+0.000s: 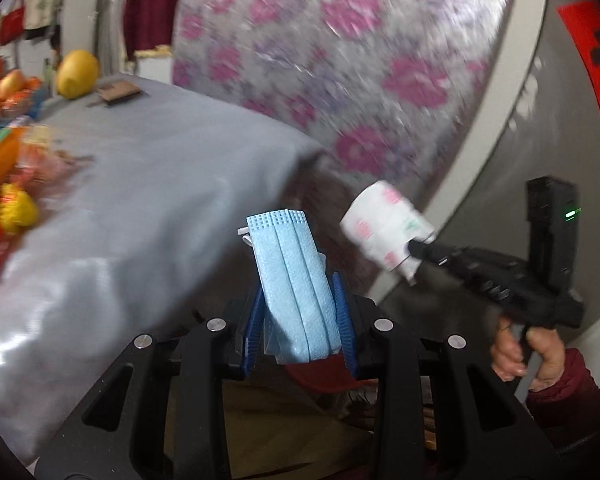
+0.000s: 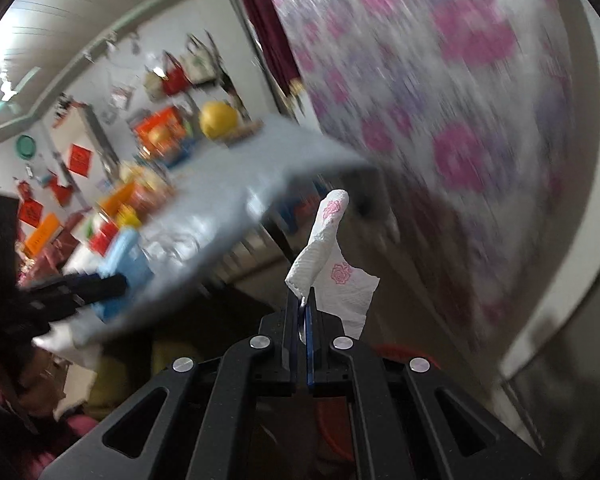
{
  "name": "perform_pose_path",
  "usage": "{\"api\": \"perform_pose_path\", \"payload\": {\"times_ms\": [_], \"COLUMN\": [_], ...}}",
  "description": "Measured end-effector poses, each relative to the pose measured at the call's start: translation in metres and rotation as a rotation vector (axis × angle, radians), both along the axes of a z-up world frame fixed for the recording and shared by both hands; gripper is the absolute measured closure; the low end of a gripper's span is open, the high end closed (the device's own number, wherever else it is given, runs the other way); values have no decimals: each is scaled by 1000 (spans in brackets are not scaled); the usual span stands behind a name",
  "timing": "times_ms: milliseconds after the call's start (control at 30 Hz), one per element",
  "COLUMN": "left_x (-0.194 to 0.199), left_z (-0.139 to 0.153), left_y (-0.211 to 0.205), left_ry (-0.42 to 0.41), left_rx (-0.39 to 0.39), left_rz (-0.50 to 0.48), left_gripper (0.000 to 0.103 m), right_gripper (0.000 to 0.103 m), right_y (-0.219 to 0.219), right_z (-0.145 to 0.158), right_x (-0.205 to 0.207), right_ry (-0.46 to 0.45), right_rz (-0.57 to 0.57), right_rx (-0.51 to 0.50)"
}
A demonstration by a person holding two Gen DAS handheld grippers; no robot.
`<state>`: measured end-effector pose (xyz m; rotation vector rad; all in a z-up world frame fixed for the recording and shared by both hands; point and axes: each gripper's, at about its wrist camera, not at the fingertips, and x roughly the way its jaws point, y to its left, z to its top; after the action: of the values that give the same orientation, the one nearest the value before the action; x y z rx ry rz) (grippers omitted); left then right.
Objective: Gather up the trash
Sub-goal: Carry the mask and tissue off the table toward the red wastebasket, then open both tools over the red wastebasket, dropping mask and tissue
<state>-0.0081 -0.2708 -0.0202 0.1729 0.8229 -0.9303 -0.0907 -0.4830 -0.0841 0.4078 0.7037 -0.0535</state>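
My left gripper (image 1: pixel 298 304) is shut on a blue face mask (image 1: pixel 292 272), held upright beyond the corner of the grey-covered table (image 1: pixel 140 200). My right gripper (image 2: pixel 305 304) is shut on a white paper napkin with pink flower print (image 2: pixel 324 248). In the left wrist view the right gripper (image 1: pixel 416 249) shows at the right with the napkin (image 1: pixel 384 226) at its tip. In the right wrist view the left gripper (image 2: pixel 120 284) shows at the left with the mask (image 2: pixel 124 272). A red bin (image 2: pixel 336 420) sits partly hidden below my right gripper; a red patch (image 1: pixel 320 372) shows below the mask.
Snack packets (image 1: pixel 4 184), fruit and a large yellow pomelo (image 1: pixel 78 74) lie on the table's far side. A pink floral curtain (image 1: pixel 340 80) hangs behind the table. A grey wall (image 1: pixel 540 120) with a red paper decoration (image 1: pixel 596 68) is at the right.
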Motion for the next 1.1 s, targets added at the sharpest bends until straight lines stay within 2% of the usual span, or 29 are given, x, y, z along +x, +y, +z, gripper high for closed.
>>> {"api": "perform_pose_path", "payload": {"times_ms": [100,233,300,367,400,500,533,600,700,767,900,967,1100], "left_x": [-6,-16,-17,-18,-18,-17,-17,-19,-23,-25,-28,-29,-30], "left_z": [-14,-34,-42,-48,-51,-58,-60,-65,-69,-72,-70,-66,-56], "left_y": [-20,-48,-60,-70,-76,-91,-96,-104,-118,-123,-123,-118,-105], "left_ry": [33,53,59,67,72,83,88,91,65,42,-1,-38,-100], "left_rx": [29,77,103,123,134,155,161,176,203,214,223,218,204], "left_rz": [-47,-109,-134,-153,-164,-191,-201,-218,-228,-228,-215,-187,-142], "left_gripper": [69,69,69,69,69,68,67,61,39,20,17,9,7], "right_gripper": [99,91,87,86,82,62,60,59,57,57,56,56,47], "right_y": [-16,-31,-41,-47,-51,-64,-68,-73,-82,-84,-88,-86,-80], "right_z": [-50,-116,-125,-115,-108,-83,-75,-64,-55,-55,-51,-47,-40], "right_x": [1,8,3,0,-2,-13,-16,-20,-24,-26,-32,-34,-35], "right_ry": [112,272,273,247,226,140,114,83,45,34,14,6,-13], "right_rz": [-21,-24,-52,-73,-88,-150,-168,-186,-200,-201,-194,-192,-191], "right_rx": [74,202,239,219,199,142,125,107,112,114,123,124,105]}}
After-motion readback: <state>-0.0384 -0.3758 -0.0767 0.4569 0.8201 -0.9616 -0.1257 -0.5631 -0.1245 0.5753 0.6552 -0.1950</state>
